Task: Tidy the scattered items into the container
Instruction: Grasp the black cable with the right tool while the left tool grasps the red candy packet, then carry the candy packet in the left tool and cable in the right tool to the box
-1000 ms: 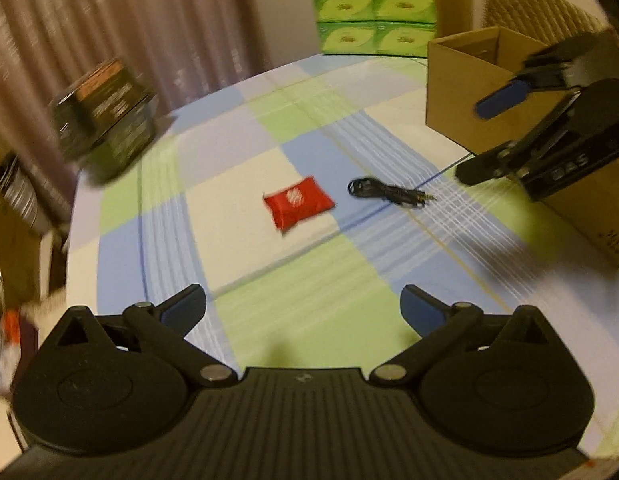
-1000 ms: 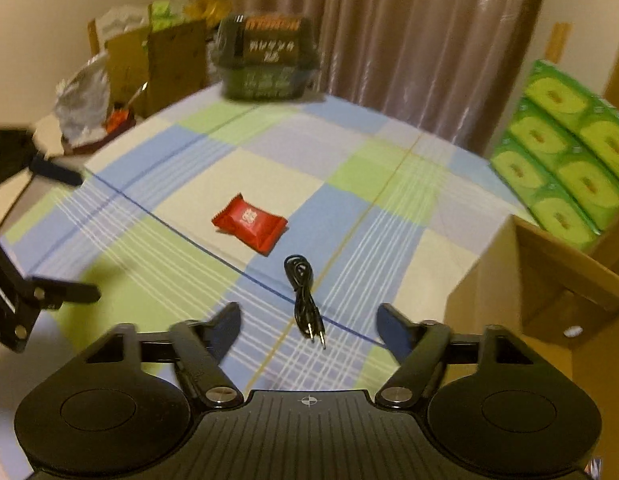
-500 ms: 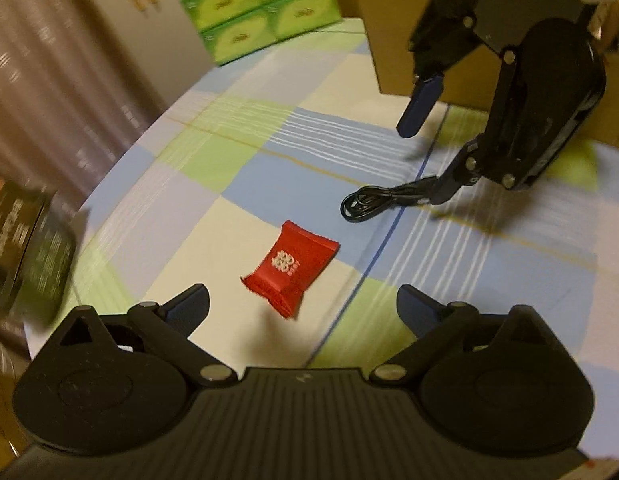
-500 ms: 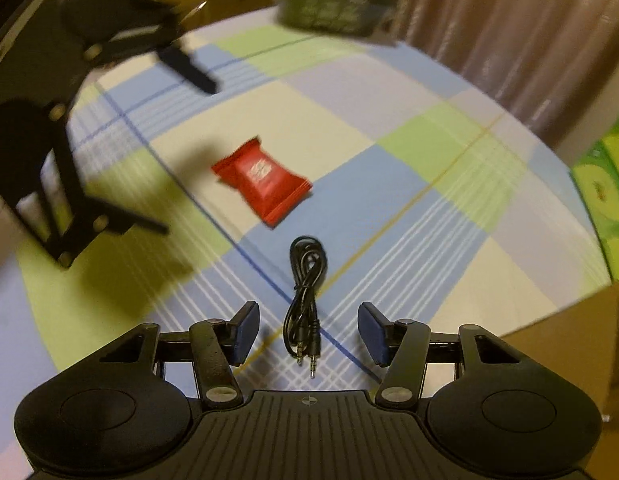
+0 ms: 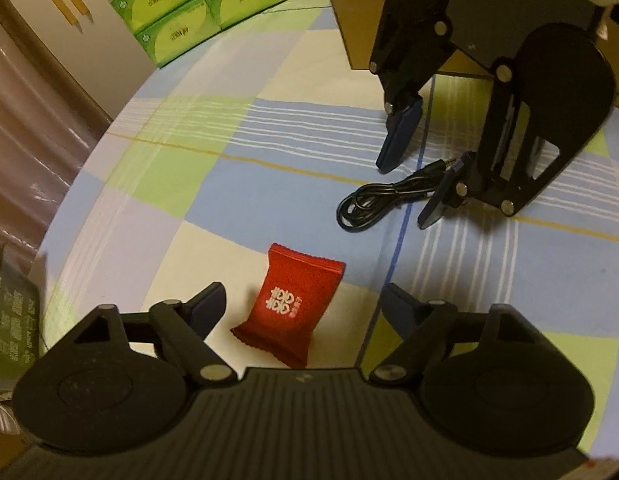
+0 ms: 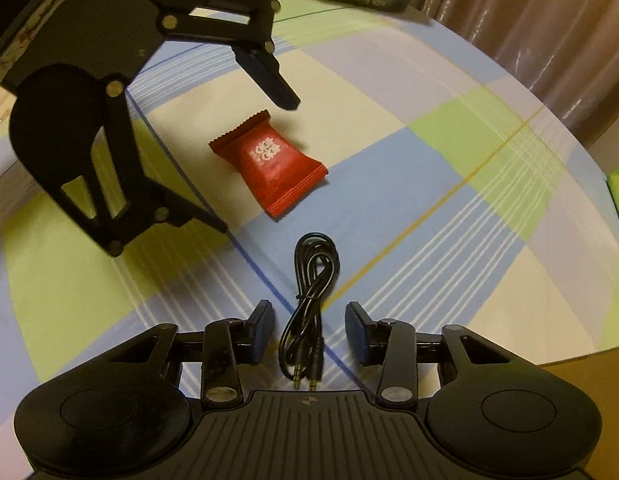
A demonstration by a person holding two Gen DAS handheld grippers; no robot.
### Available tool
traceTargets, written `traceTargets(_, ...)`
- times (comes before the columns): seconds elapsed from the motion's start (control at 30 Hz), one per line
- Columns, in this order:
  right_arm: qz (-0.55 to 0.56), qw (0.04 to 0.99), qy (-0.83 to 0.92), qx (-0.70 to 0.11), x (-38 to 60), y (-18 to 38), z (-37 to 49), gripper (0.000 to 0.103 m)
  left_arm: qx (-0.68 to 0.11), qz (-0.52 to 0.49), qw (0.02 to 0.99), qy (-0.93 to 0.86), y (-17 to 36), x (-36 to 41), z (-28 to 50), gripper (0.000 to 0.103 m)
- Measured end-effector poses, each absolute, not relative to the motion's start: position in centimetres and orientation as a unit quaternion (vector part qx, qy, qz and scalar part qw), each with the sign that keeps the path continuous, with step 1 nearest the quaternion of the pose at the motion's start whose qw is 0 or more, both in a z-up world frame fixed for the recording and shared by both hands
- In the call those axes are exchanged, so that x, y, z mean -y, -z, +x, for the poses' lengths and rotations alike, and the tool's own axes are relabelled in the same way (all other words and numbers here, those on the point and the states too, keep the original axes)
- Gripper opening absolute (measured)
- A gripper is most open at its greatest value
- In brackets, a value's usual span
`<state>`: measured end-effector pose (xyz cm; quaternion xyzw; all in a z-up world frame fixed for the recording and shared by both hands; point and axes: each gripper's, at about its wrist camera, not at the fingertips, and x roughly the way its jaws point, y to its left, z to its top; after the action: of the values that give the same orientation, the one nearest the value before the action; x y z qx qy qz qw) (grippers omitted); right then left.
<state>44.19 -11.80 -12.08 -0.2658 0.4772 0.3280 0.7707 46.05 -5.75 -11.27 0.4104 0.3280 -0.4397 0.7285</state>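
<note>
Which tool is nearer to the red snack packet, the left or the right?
Left. The left tool straddles the red snack packet, its jaws closing but not touching. The right tool is farther off, closing around the black cable.

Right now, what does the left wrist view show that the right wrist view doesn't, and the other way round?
Only the left wrist view shows the green boxes and the wall of the cardboard box. Only the right wrist view shows the cable's two plugs. Both show the red packet between the closing left gripper's fingers, the cable between the closing right gripper's fingers, untouched, and the checked tablecloth.
</note>
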Motion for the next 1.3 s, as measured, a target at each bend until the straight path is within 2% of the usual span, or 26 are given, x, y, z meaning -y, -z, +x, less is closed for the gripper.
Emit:
traceTargets(0.23,-0.263,0.778,-0.315,-0.476,12.1,11.9,44.4,0.012,-0.373,0.389,0.712,0.451,11.7,6.0,48.0,0.062)
traceTargets(0.3,-0.256,0.781,-0.31,-0.478,12.2,11.9,44.3,0.011,-0.378,0.382,0.708,0.458,11.7,6.0,47.6,0.044)
traceTargets(0.37,-0.259,0.783,-0.306,-0.476,12.1,11.9,43.8,0.011,-0.38,0.381,0.707,0.46,11.6,5.9,46.8,0.031)
traceTargets(0.5,-0.254,0.784,-0.303,-0.479,11.9,11.7,42.6,0.01,-0.381,0.382,0.717,0.441,11.6,5.7,44.9,0.028)
traceTargets(0.73,-0.237,0.791,-0.301,-0.477,12.2,10.2,38.5,0.01,-0.388,0.36,0.736,0.422,10.8,4.8,40.3,0.027)
traceTargets(1.07,-0.17,0.83,-0.267,-0.46,13.4,7.1,31.0,0.01,-0.425,0.268,0.786,0.36,8.1,3.2,31.9,0.027)
traceTargets(1.3,-0.14,0.853,-0.249,-0.437,15.3,3.5,25.5,0.01,-0.436,0.206,0.826,0.292,4.5,2.7,27.0,0.027)
